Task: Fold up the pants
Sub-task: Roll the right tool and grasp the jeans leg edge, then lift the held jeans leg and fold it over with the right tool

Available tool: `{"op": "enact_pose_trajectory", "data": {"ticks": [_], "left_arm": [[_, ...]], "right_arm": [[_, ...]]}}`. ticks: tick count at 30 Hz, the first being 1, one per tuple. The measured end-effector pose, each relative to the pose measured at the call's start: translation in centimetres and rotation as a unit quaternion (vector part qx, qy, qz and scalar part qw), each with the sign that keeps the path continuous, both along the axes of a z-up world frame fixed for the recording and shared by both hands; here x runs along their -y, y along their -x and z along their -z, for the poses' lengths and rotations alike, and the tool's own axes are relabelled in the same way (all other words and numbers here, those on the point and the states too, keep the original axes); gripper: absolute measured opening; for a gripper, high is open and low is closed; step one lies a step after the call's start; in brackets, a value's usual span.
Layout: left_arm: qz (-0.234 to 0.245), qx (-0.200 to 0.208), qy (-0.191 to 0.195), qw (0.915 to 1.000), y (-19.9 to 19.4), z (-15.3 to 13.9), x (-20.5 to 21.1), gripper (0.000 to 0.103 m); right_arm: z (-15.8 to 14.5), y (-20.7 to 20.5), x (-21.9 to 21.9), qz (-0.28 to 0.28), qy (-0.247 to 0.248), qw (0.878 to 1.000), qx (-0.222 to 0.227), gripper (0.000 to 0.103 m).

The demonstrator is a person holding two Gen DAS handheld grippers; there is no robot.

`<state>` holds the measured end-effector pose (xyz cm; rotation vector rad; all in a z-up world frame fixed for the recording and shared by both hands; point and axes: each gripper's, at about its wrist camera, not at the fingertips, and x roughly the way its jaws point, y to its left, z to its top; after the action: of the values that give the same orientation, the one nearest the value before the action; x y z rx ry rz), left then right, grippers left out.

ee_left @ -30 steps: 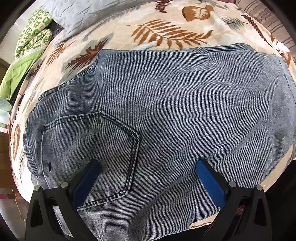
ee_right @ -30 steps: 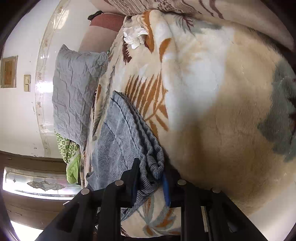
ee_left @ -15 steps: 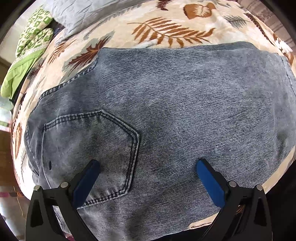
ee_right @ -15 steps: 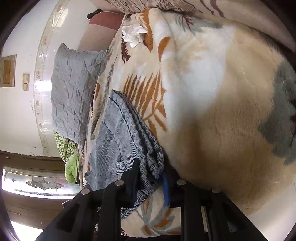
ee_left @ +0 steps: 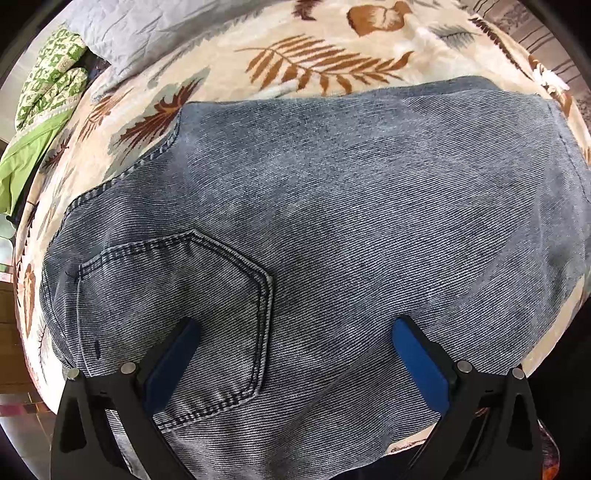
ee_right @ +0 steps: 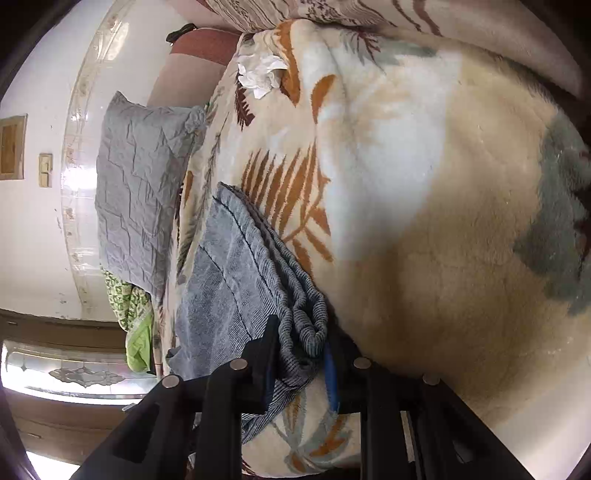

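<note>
A bed filled most of both views, covered by a cream plush blanket point(ee_right: 424, 221) printed with rust-brown fern leaves and grey-green patches. A grey quilted pillow point(ee_right: 140, 192) stood at the bed's far end against a white wall point(ee_right: 33, 240). Beside the pillow, at the bed's edge, lay a bundle of green patterned cloth point(ee_left: 44, 96). A crumpled white tissue point(ee_right: 260, 74) rested on the blanket near a striped cover point(ee_right: 332, 14) at the opposite side. The wall carried a small framed picture point(ee_right: 11, 146) and a beige switch plate point(ee_right: 45, 170). Bright daylight glared on the wall, and a panel of patterned glass point(ee_right: 74, 373) showed below dark wooden trim.
</note>
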<state>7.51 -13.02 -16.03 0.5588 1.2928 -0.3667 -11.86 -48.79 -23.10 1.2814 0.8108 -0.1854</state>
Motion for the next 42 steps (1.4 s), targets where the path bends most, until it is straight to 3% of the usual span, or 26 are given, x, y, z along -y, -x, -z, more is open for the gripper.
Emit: {"op": "enact_pose_trajectory", "data": {"ticks": [7, 10, 12, 21, 30, 36, 42], "left_arm": [[-0.005, 0.003, 0.007, 1.0000, 0.0, 0.1, -0.6, 0.103], [-0.003, -0.004, 0.003, 1.0000, -0.6, -0.5, -0.7, 0.103], [0.002, 0.016, 0.001, 0.9999, -0.6, -1.1, -0.7, 0.103], [-0.022, 0.046, 0.056, 0.9971, 0.0, -4.9, -4.5, 0.103], [-0.045, 0.065, 0.104, 0.9914, 0.9, -7.2, -8.9, 0.103], [-0.068, 0.065, 0.113, 0.9891, 0.4, -7.1, -12.1, 0.103], [-0.100, 0.062, 0.117, 0.9861, -0.3, -6.4, -15.1, 0.103]], "right_arm": [[-0.9, -0.6, -0.2, 0.000, 0.017, 1.000, -0.025, 0.023], [-2.5, -1.3, -1.0, 0.002, 0.061, 0.997, -0.046, 0.024], [-3.6, -1.6, -1.8, -0.002, 0.097, 0.994, -0.055, 0.023], [-9.4, -1.5, -4.4, -0.001, 0.138, 0.990, -0.013, 0.020], [-15.2, -5.2, -12.2, -0.076, 0.192, 0.978, 0.019, 0.020], [-14.9, -8.8, -20.0, -0.166, 0.209, 0.964, 0.013, 0.021], [-11.1, -11.8, -26.5, -0.244, 0.219, 0.944, -0.027, 0.021]]}}
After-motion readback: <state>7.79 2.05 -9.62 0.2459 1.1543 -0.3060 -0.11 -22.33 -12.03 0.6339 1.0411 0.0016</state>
